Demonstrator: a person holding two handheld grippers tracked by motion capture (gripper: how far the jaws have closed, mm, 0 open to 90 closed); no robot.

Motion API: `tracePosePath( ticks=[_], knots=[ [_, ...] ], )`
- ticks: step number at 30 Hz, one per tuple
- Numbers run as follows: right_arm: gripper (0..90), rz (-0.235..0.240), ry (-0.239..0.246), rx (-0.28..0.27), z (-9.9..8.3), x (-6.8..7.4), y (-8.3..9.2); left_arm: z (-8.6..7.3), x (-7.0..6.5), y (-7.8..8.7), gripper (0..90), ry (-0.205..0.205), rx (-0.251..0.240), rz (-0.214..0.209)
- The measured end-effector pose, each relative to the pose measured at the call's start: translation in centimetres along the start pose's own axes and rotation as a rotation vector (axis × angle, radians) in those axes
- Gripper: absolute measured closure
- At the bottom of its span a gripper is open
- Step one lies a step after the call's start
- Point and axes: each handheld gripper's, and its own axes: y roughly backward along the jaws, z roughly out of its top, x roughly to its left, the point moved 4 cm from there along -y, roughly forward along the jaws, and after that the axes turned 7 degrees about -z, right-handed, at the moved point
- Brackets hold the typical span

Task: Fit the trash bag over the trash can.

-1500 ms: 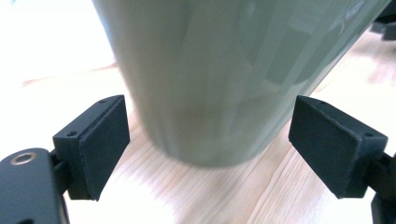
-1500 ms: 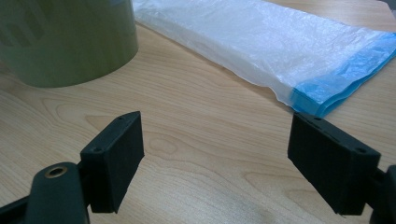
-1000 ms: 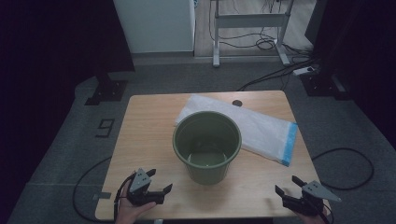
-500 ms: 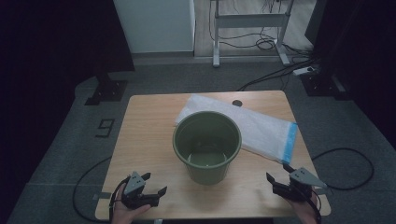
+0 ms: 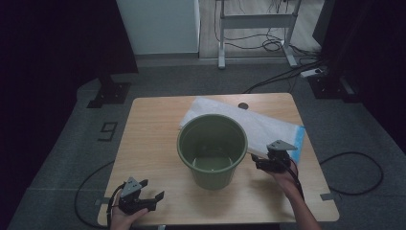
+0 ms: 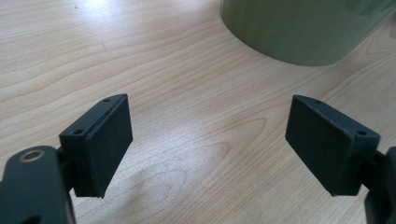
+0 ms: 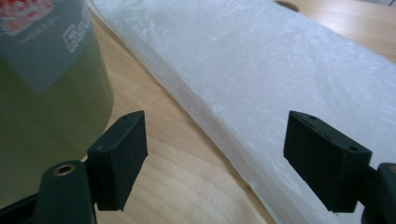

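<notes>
1. Reaching forward, the right gripper (image 5: 261, 162) has left the near table edge where it hung a second ago and now sits just beside the green bucket (image 5: 212, 147), at the near edge of the white plastic bag (image 5: 268, 129)
2. Its jaws stand wide apart with nothing between them; in the right gripper view the bag's edge (image 7: 243, 154) lies just ahead, which suggests a pinch on the bag comes next
3. The left gripper (image 5: 152, 199) has barely shifted, jaws spread and empty, near the front left corner of the wooden table (image 5: 148, 143)
4. Whether the bag is tucked under the bucket is hard to tell from above; it probably only lies behind it
</notes>
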Motion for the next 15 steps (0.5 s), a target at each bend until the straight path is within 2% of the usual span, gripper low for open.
tracePosePath(
  ticks=[3,6,7,10,15],
  knots=[
    [22.2,-0.003,0.013,0.013,0.1,0.2,-1.0,-0.1,0.0,-0.1,15.0,-0.003,0.006,-0.004],
    [24.1,0.002,0.01,0.046,-0.2,0.3,-2.6,-0.1,-0.2,-0.2,15.2,-0.014,0.009,-0.029],
    [24.1,0.002,0.01,0.046,-0.2,0.3,-2.6,-0.1,-0.2,-0.2,15.2,-0.017,0.01,-0.032],
    [24.1,-0.022,0.018,0.086,-0.7,0.3,-3.7,-0.1,-0.3,-0.4,15.2,-0.019,0.013,-0.039],
    [28.6,-0.051,0.001,0.113,-1.0,0.0,-4.7,-0.4,-0.2,-0.6,15.8,-0.019,0.037,-0.038]
  ],
)
